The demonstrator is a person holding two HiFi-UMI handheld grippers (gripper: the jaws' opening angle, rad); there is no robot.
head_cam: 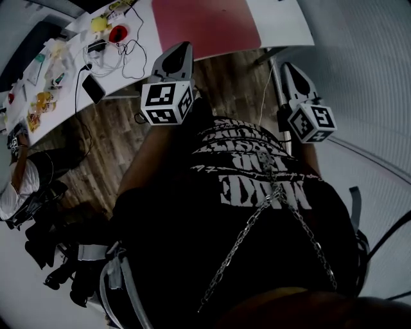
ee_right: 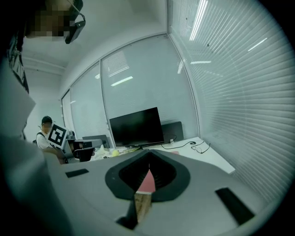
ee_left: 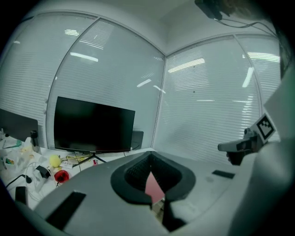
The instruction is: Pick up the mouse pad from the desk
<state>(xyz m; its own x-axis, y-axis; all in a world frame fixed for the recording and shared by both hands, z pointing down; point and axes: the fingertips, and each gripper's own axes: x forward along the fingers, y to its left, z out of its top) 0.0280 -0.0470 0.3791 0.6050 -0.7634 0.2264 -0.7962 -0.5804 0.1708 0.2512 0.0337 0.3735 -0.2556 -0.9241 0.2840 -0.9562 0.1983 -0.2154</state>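
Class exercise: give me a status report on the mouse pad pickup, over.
Left gripper and right gripper shut, both empty. Mouse pad flat on desk, untouched. Cables lie left of pad, not on it.

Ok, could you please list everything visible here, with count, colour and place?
mouse pad: one, red, on the desk, ahead of both claws
desk: one, white, top of head view
monitor: one, black, at the desk's back
flat device: one, black, desk's left near edge
cables: several, black and white, left of the pad
round items: two, one yellow, one red, desk's far left
glasses: one pair, dark, right of the monitor
other person: one, white top, far left
left claw, right claw: two, grey, both shut and empty
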